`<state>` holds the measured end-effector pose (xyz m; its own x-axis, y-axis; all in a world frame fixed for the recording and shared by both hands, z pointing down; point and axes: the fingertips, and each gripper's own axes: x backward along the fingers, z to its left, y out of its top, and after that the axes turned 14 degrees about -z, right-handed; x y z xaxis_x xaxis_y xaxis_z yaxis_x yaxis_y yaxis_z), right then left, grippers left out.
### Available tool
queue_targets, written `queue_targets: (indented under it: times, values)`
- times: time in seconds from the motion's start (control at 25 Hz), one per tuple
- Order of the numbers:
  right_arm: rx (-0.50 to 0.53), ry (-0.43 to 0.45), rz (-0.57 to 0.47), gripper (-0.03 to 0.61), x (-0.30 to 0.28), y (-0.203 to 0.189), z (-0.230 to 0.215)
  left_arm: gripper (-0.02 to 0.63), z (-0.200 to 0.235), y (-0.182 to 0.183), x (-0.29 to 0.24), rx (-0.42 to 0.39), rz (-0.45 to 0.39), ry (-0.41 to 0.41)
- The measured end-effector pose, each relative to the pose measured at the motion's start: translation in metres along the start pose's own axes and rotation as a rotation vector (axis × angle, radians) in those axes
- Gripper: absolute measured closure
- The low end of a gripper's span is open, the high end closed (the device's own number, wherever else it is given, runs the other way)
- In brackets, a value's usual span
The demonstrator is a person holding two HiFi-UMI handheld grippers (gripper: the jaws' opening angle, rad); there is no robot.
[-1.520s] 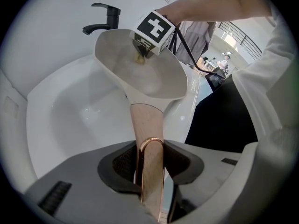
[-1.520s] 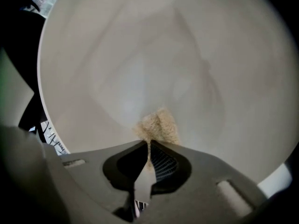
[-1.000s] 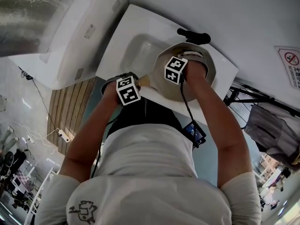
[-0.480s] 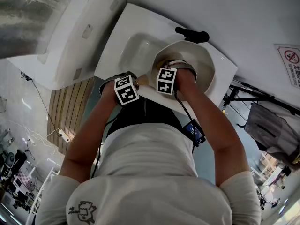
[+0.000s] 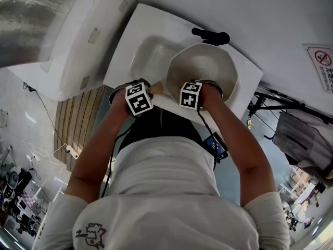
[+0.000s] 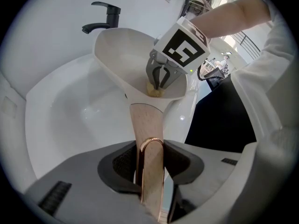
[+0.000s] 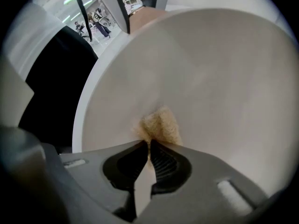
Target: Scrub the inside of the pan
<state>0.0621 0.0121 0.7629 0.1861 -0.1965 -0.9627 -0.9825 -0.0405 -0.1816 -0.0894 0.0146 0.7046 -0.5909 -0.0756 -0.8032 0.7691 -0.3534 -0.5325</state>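
- My T-shirt (image 5: 171,191): white, short sleeves, small dark doodle (image 5: 91,233) printed on it.
- My left gripper (image 6: 150,160) and right gripper (image 7: 148,160): grey shells, black ribbed pads (image 7: 164,164).
- White cubes (image 5: 139,99) with black square markers.
- Black cable (image 5: 204,121) off the right one.

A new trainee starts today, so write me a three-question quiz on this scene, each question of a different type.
1. True or false: the left gripper is shut on the wooden handle of the pan.
2. What is the right gripper shut on? A) spoon B) scrub pad C) cup
3. Fill in: the scrub pad touches the pan's ____ surface.
Key: 1 true; 2 B; 3 inside.
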Motion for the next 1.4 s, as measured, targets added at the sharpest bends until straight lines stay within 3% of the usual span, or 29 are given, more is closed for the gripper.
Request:
queue_targets:
  times: [0.44,0.76,1.12,1.4]
  values:
    - [-0.128,-0.015,0.169,0.558,0.016,-0.073,-0.008,0.471,0.000,0.000,0.000,-0.006,0.012,-0.005]
    - [-0.119,-0.153,0.278,0.558,0.042,-0.103,-0.052,0.471,0.000,0.001,-0.001,-0.003,0.017,-0.006]
    - [-0.078,-0.393,0.214,0.557,0.080,-0.075,-0.121,0.471,0.000,0.000,0.000,0.001,0.020,-0.011]
    - [0.038,-0.463,0.065,0.557,0.076,-0.020,-0.133,0.471,0.000,0.000,-0.001,0.001,0.020,-0.012]
